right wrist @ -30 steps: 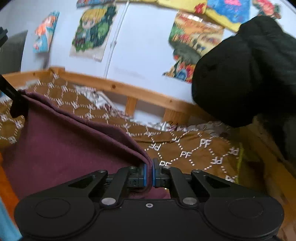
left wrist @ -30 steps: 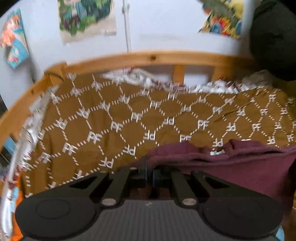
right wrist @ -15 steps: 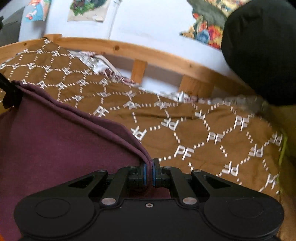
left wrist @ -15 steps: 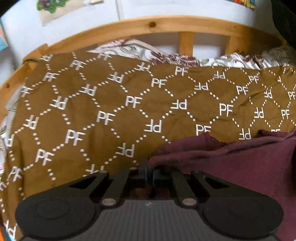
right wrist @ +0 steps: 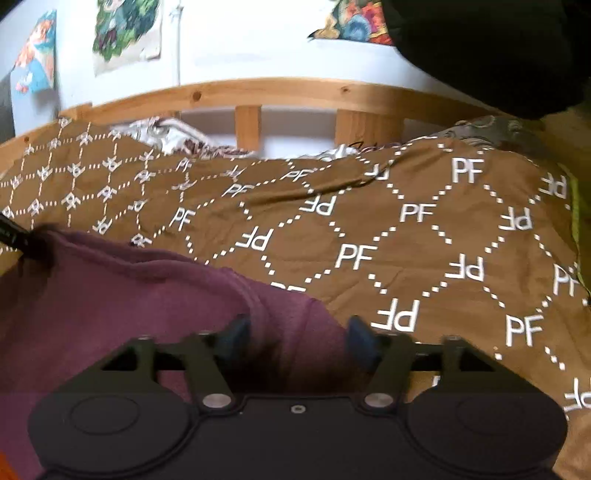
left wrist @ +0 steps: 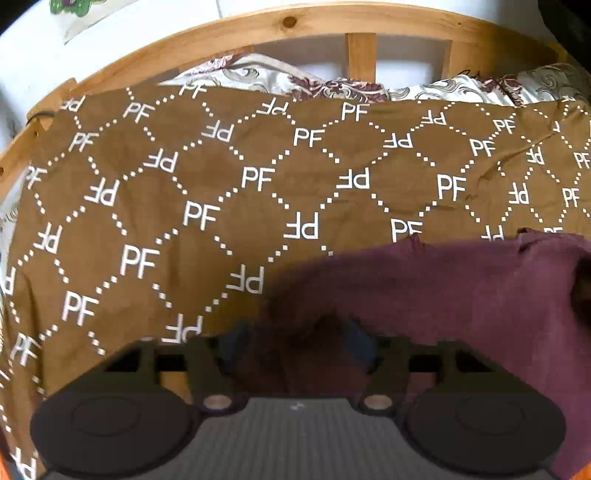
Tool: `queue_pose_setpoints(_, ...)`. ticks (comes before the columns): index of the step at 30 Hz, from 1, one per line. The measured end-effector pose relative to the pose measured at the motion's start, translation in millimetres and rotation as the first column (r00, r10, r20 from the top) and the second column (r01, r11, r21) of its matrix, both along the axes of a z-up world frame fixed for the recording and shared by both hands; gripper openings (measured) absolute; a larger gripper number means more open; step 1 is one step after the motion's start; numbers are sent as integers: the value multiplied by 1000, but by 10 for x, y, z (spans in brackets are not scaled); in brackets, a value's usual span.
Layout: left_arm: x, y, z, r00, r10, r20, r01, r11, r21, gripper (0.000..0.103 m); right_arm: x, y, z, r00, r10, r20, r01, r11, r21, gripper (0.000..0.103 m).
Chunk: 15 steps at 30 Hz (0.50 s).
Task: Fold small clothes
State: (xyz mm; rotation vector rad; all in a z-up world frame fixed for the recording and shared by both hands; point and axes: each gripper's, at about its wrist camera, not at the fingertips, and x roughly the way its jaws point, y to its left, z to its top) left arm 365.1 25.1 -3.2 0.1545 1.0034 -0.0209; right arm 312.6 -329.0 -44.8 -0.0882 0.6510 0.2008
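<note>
1. The maroon, soft knit garment [left wrist: 461,295] reads as light and limp. It drapes and wrinkles over the brown bedspread printed with white "PF" letters and dotted diamonds [left wrist: 258,177], so I judge it will sag from any single hold and needs two holds to stay spread.
2. It looks neither slippery nor fragile. The matte, slightly fuzzy weave should sit firmly between rubber pads, though a thin pinch may catch only one layer.
3. The best holds, as I judge it, are the two corners of its far edge, nearest the wooden bed rail [left wrist: 332,22], or the thicker hem that runs along that edge in the right wrist view.
4. The left hand-held gripper [left wrist: 295,343] has just been opening: its jaws stand wide, with the garment's corner lying loose between them and no pad pressing on it.
5. The right hand-held gripper [right wrist: 299,332] has likewise just been opening and stands wide over the other corner of the garment [right wrist: 147,295], which is released.
6. The garment lies on the bedspread on the side away from the bed rail, well apart from it, with bare bedspread between them.
7. It is a plain deep wine colour with no print visible, and its far edge runs roughly parallel to the rail. Its whole outline is hidden, so I cannot tell what kind of garment it is.
</note>
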Motion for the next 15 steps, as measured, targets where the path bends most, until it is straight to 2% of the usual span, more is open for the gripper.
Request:
queue_pose_setpoints(1,-14,19,41,1000,-6,5,6,1000,-6,75,-21,-34,19,1000,-12,7,12,1000,8,81)
queue_pose_setpoints(3,-75,86,138,999,-1,37,2,1000,-30,86,-82,-92,61,999,-38,18,38,999,16,86)
queue_pose_setpoints(4,-110,126,174,998,7,58,-5,999,-38,95,-118,-107,83,999,-44,20,44,999,19,89)
queue_pose_setpoints(7,-331,301,224,990,26,139,-17,998,-65,100,-290,-74,131,999,-11,35,11,1000,6,101)
queue_pose_setpoints(8,-380,342,206,989,26,147,-16,998,-68,101,-359,-36,139,999,8,42,-7,1000,-12,101)
queue_pose_setpoints(12,-599,483,25,990,39,135,-34,999,-36,102,-570,215,17,994,105,39,-95,977,-193,102)
queue_pose_setpoints(15,-693,494,-124,991,60,123,-63,998,24,102,-580,373,-144,992,117,36,-100,943,-318,102)
